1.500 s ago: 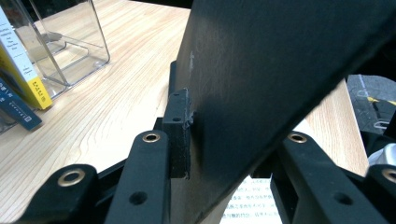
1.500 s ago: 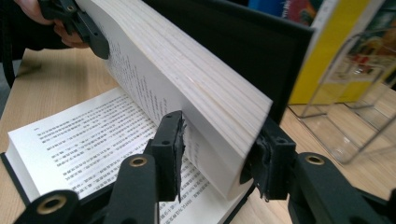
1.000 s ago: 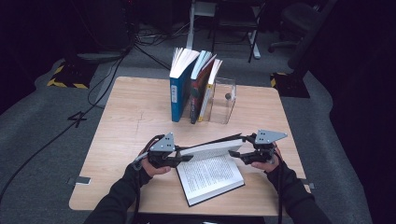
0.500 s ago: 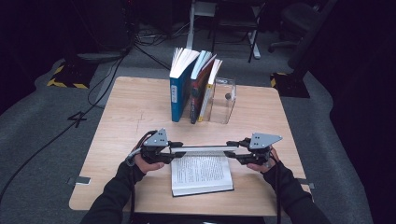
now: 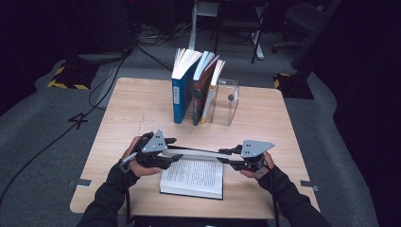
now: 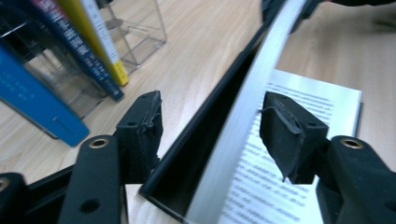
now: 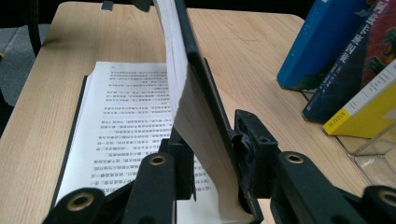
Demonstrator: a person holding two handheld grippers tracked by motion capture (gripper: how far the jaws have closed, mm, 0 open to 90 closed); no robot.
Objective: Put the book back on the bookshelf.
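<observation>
Book half [image 5: 198, 154] lifted upright since prev; page print unreadable, blurred

Left gripper [image 5: 176, 152]: you hold it level, pointing toward your right; its jaws have just been opening, and the pads stand clear on either side of the book half [image 6: 224, 140] between them.
Right gripper [image 5: 226, 157]: level, pointing toward your left; jaws have just been closing and clamp the same raised half.
Forearms: both come in low, dark sleeves angled inward.
</observation>
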